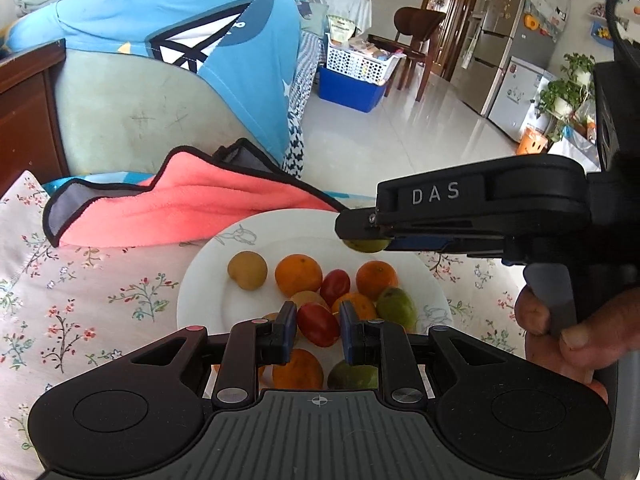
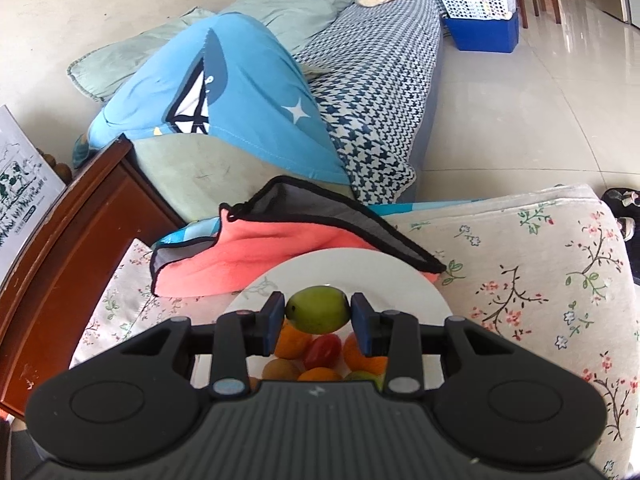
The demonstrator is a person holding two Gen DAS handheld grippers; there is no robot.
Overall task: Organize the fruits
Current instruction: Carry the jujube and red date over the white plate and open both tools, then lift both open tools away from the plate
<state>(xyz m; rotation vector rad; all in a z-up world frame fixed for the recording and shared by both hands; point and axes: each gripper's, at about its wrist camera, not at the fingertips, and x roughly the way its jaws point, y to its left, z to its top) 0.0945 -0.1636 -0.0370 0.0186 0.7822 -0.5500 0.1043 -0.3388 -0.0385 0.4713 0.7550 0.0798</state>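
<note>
A white plate [image 1: 200, 280] [image 2: 384, 272] on the flowered cloth holds several fruits: oranges [image 1: 298, 274], a yellowish fruit [image 1: 247, 270], a red cherry tomato [image 1: 335, 286] and a green fruit [image 1: 396, 308]. My left gripper [image 1: 318, 330] hangs low over the plate's near side, shut on another red cherry tomato [image 1: 318, 324]. My right gripper [image 2: 318, 320] [image 1: 360, 236] reaches in from the right above the plate's far side, shut on a green round fruit [image 2: 316, 309] [image 1: 366, 245]. A person's hand [image 1: 560, 332] holds its handle.
A pink towel with black edging [image 1: 180, 208] [image 2: 260, 256] lies bunched against the plate's far rim. A sofa with a blue cushion [image 1: 180, 40] stands behind it, and a dark wooden cabinet [image 2: 72, 240] to the left. The flowered cloth [image 2: 540, 280] stretches right of the plate.
</note>
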